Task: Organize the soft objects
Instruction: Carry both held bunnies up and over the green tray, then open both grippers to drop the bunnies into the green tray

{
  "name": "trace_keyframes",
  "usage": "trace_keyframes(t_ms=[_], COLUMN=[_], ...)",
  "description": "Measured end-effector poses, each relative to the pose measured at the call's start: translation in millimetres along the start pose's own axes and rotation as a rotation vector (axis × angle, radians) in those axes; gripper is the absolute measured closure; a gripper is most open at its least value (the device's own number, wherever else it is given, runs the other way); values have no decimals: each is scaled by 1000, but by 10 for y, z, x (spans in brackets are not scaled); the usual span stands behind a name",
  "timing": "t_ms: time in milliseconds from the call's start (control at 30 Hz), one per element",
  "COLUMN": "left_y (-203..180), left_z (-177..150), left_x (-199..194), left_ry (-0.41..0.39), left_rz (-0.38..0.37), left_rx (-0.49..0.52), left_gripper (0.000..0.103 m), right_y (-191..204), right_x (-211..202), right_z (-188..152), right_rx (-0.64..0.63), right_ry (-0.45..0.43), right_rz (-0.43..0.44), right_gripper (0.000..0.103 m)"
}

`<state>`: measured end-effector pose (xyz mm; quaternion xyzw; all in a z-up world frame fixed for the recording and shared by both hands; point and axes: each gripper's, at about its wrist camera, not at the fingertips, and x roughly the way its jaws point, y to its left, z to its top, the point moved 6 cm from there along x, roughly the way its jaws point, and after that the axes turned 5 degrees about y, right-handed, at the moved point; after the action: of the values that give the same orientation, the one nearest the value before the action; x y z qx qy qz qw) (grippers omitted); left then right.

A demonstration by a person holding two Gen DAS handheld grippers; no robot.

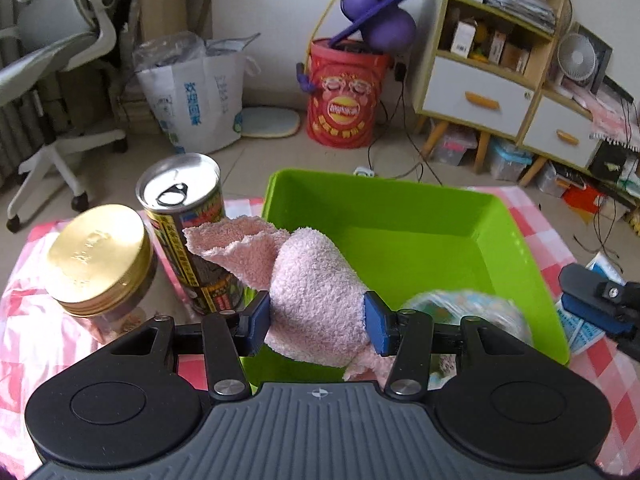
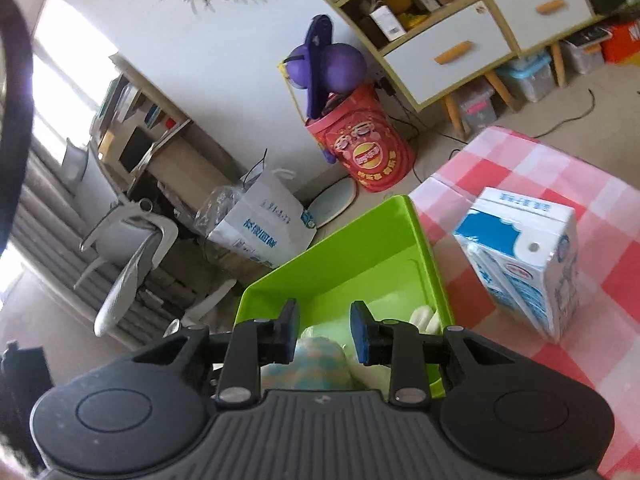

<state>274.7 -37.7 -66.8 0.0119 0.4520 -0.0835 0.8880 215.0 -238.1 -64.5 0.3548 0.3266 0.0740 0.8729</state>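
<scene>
My left gripper (image 1: 316,322) is shut on a fluffy pink towel (image 1: 308,280) and holds it over the near left rim of the green bin (image 1: 400,216). A pale blue-and-orange soft item (image 1: 468,312) lies in the bin's near right corner, blurred. My right gripper (image 2: 325,334) is open and empty above the green bin (image 2: 360,248), with the same soft item (image 2: 316,364) just below its jaws. A white soft item (image 2: 424,318) lies by the bin's right wall. The right gripper's blue pads show at the right edge of the left wrist view (image 1: 592,304).
A drink can (image 1: 188,232) and a gold-lidded jar (image 1: 100,256) stand left of the bin on the pink checked cloth (image 1: 24,320). A blue-and-white milk carton (image 2: 524,260) stands right of the bin. Beyond the table are a chair, a paper bag, a red barrel and shelves.
</scene>
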Motion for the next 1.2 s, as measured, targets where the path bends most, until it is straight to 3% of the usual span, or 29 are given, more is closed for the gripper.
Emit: trace_keyframes(t_ms=[167,233,500,700,933,1067,1200], left_y=[-11,14,80,71,62,18,14], left_z=[-62,-121,-200,-274,-334,-360,-429], left_x=[165,215,171,107,-62,-304,-519], left_ry=[83,130,182,220,83,18,-30], left_rz=[21,47,75,76,23,33,35], left_rx=[10,-12,-48,-34,-10,-23,-31], left_gripper=[52,52,51,49,25,13,9], right_y=[-19,-44,20,85,137,155,174], right_x=[20,24,-33,-60,-145,-204,-267], right_z=[-8,-19,-45,-91,-115,-124,-160], right_rx=[-13,-7,-68,-129,-178,-203,-252], right_ry=[23,32,51,78,108,121,133], right_rz=[1,-1,-16,-43,-67,-80,-100], right_gripper=[98,93,63,54,43,41,37])
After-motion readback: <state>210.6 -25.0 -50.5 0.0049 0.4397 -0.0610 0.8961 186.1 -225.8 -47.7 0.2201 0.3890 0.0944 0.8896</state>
